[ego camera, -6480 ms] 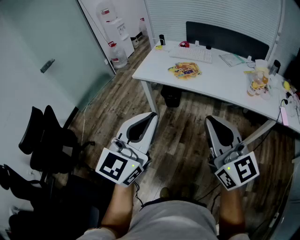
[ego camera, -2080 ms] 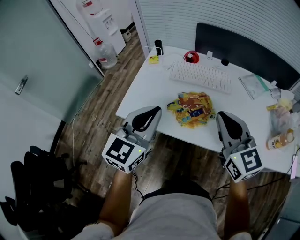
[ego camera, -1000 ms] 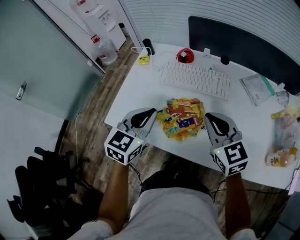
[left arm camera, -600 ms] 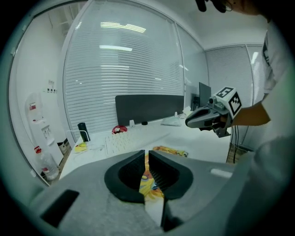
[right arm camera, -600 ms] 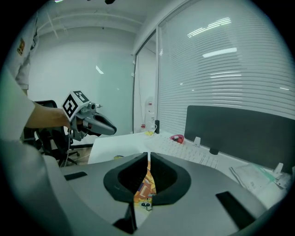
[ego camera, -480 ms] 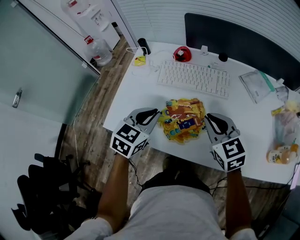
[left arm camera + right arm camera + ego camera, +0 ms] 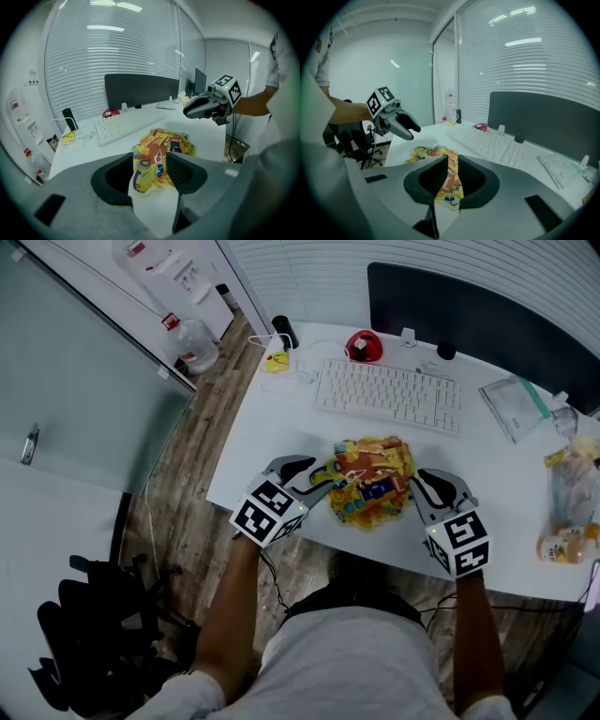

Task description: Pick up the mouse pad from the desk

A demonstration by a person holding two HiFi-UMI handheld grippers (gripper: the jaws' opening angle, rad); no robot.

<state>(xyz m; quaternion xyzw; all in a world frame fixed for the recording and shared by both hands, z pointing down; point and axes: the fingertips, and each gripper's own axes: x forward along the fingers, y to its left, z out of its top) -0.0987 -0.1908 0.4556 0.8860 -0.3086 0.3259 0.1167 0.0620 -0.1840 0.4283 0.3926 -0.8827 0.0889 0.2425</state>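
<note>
Mouse pad [image 7: 370, 479], bright with cartoon print, lies close to the near edge of the white tabletop [image 7: 272, 423] in the head view. The keyboard [image 7: 389, 397] sits farther back. The left tongs [image 7: 311, 476] are at the pad's left edge and the right tongs [image 7: 424, 482] at its right edge.

Left gripper view: the jaws stand apart, having just been opening, and the pad shows in the gap, unpressed.

Right gripper view: the jaws are all but together, with a sliver of pad visible through the slit.

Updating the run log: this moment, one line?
left gripper: jaws just opened, nothing gripped, at mouse pad edge | right gripper: shut, opposite edge | mouse pad on desk
</note>
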